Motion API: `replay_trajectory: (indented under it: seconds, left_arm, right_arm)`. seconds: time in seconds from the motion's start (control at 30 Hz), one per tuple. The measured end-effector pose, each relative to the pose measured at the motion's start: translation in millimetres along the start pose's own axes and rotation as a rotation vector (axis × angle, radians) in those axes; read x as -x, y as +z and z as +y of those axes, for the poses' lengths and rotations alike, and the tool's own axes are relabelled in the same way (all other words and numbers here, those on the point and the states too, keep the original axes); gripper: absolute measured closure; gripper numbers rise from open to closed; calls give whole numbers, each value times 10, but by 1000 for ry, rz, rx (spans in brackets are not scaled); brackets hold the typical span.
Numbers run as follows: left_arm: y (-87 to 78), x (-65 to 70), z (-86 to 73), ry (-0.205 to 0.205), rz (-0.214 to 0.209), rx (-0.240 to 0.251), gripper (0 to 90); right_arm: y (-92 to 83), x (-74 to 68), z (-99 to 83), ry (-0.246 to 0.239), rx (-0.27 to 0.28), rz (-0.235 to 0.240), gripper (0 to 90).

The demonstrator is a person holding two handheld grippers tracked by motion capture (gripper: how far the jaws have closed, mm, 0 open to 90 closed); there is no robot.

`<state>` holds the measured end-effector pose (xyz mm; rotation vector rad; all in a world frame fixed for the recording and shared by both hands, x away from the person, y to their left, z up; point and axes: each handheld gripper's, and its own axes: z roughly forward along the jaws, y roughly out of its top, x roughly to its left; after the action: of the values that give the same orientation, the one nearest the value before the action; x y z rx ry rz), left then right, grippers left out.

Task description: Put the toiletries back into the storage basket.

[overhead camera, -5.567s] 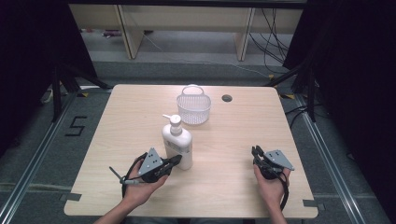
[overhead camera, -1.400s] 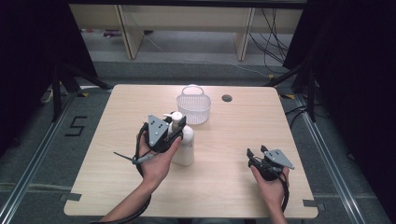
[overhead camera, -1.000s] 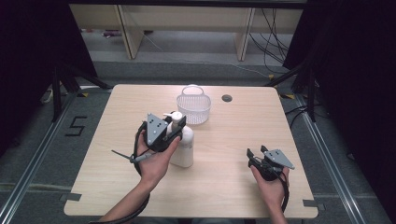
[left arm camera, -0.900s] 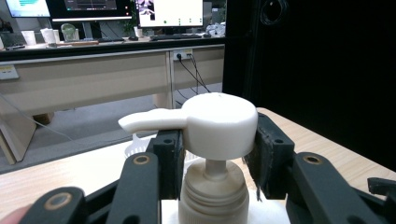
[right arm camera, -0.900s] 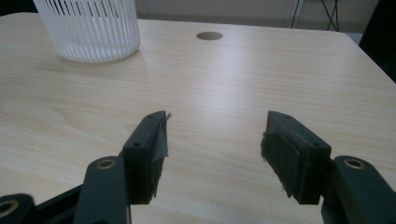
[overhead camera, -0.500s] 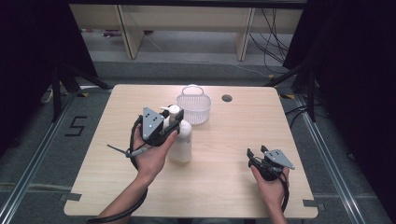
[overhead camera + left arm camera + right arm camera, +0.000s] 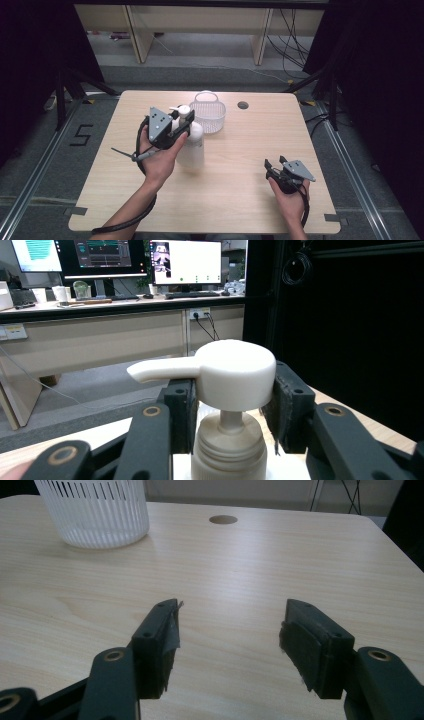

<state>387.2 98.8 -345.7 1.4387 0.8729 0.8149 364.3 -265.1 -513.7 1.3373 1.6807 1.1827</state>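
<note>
The white slatted plastic basket (image 7: 208, 112) holds nothing I can see. At its seven o'clock the left gripper (image 7: 180, 129) clamps the white pump bottle's (image 7: 192, 148) neck — right gripper (image 7: 273, 169) gapes, empty.

A white slatted basket (image 7: 209, 116) stands on the wooden table (image 7: 240, 165), near a round hole (image 7: 243, 105).

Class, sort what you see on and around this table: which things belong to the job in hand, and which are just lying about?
In the job:
- pump bottle
- left gripper, jaws around the bottle's neck
- white basket, probably where the bottle goes

Lying about:
- right gripper, jaws open, holding nothing
- table, with its cable hole
- wooden shelving behind
</note>
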Motion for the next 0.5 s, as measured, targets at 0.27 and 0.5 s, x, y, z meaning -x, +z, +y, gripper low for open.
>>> replay_trajectory:
  seconds: [0.27,0.5]
  left_arm:
    - [48,-26,68,19,14,7,592]
    - [101,-58,109,12,13,27,592]
  right_arm:
    - [1,3,0,-2,0,5,405]
    - [-9,-24,-2,27,-6,-4,405]
